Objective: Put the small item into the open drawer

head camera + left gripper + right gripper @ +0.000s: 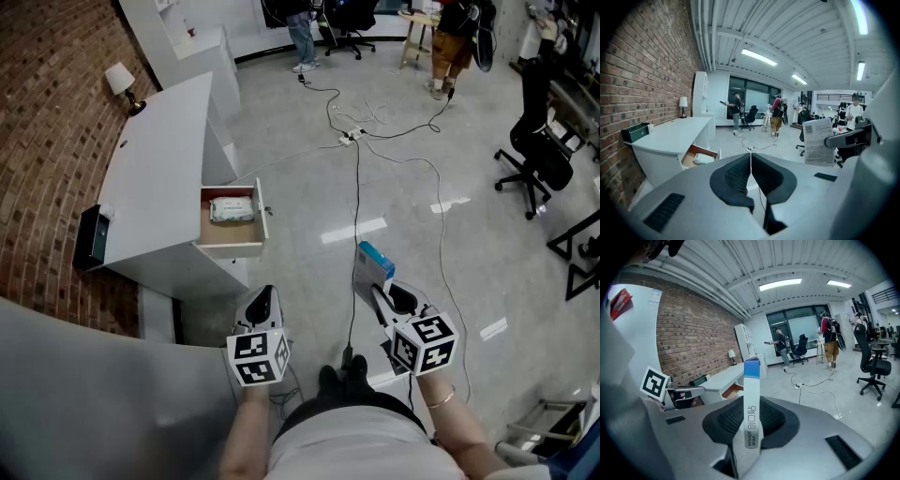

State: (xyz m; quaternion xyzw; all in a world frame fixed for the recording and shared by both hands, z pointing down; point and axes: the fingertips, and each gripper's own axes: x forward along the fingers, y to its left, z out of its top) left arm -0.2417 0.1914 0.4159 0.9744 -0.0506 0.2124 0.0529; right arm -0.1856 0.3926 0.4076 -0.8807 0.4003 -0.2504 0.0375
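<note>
Left gripper (262,302): fingers (733,176) closed on each other with nothing between them; held low in front of the person and angled down toward the floor.
Right gripper (382,298): fingers (726,420) clamped on the box, one on each flat face; angled down likewise.
Box (751,394): flat, white with a blue top end; stands upright in the right gripper, in the air over the floor, well apart from the drawer.
Drawer (225,232): pulled open from the bench front, with a brown inside.
Packet (232,209): pale, lying in the drawer.
Bench (155,178): white, set along the brick wall.
Lamp (122,82): small, white shade, at the far end of the bench.
Case (91,236): dark, at the near end of the bench top by the wall.
Cables (356,141): loose on the floor beyond the drawer.
</note>
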